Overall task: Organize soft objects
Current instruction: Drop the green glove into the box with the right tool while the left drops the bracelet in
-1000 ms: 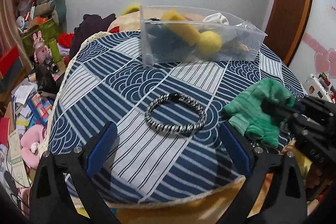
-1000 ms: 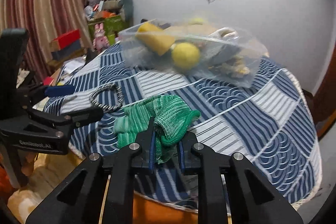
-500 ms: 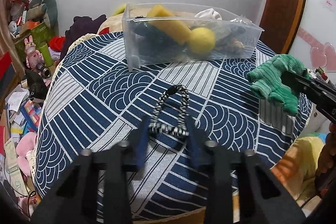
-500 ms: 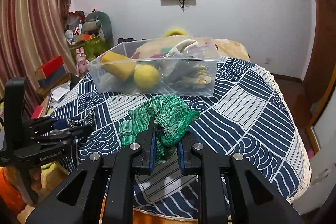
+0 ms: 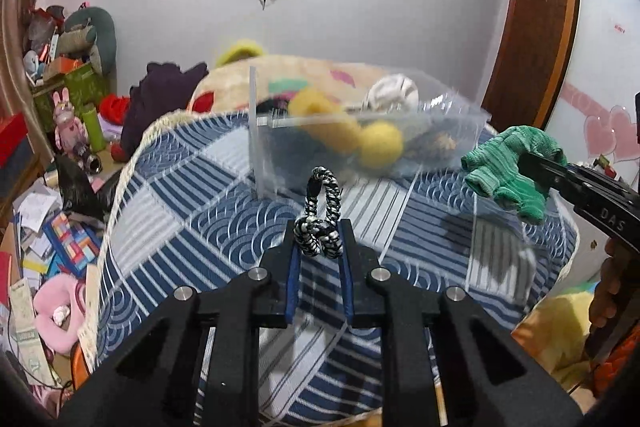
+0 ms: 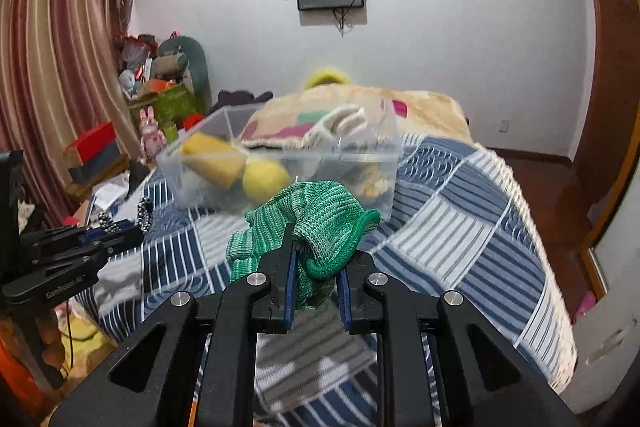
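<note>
My left gripper (image 5: 319, 243) is shut on a black-and-white braided loop (image 5: 320, 215) and holds it above the blue patterned cloth (image 5: 180, 227). My right gripper (image 6: 316, 247) is shut on a green knitted glove (image 6: 316, 215), also lifted off the cloth; the glove shows at the right of the left wrist view (image 5: 508, 163). A clear plastic bin (image 5: 360, 143) stands behind, holding a yellow sponge (image 5: 324, 123), a yellow ball (image 5: 380, 145) and a white cloth (image 5: 394, 89). The bin also shows in the right wrist view (image 6: 280, 163), just beyond the glove.
The cloth covers a round table whose fringe edge (image 5: 120, 187) drops off at the left. Boxes, toys and papers (image 5: 48, 187) clutter the floor at left. A patterned blanket (image 6: 360, 107) lies behind the bin. A wooden door (image 5: 532, 15) stands at right.
The left gripper closed on the braided loop and lifted it off the cloth. The right gripper rose with the green glove toward the bin.
</note>
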Motion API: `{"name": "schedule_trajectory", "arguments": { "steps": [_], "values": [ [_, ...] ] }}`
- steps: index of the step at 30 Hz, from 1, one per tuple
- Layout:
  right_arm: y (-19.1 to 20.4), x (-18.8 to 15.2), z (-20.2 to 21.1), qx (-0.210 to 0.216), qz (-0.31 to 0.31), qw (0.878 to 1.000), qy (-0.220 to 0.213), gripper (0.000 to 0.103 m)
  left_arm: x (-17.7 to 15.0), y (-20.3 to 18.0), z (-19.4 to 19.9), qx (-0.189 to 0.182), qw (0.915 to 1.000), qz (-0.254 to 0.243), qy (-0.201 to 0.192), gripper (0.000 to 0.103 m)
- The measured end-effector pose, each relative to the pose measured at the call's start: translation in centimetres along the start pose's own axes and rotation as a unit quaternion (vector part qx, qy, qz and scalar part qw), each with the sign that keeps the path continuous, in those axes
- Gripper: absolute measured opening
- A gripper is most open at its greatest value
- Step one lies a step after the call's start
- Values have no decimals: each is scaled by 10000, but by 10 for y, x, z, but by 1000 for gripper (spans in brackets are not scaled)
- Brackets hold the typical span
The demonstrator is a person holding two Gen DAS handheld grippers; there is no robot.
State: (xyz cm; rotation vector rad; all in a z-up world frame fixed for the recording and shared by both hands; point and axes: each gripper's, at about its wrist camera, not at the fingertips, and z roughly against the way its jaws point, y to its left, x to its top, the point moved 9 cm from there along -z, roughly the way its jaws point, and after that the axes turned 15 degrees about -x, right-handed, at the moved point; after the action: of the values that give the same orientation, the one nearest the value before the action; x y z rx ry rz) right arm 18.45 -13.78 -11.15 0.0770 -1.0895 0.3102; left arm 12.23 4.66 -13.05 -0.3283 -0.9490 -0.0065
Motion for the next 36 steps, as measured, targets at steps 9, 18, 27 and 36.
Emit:
{"name": "schedule_trajectory", "arguments": {
  "steps": [9, 18, 27, 36],
  "values": [
    [-12, 45, 2, -55, -257, 9986, -450, 15, 50, -11, 7, -116, 9986, -158, -488, 17],
    [-8, 74, -11, 72, -418, 9970, -648, 15, 86, -20, -2, -128, 9962, -451, -736, 17],
    [13, 89, -33, 121, -213, 9976, -654, 15, 116, -19, -25, -245, 9961, -458, -719, 17],
    [27, 75, -71, 130, 85, 9997, -203, 15, 114, -13, -82, -109, 9982, -572, -157, 17]
  ]
}}
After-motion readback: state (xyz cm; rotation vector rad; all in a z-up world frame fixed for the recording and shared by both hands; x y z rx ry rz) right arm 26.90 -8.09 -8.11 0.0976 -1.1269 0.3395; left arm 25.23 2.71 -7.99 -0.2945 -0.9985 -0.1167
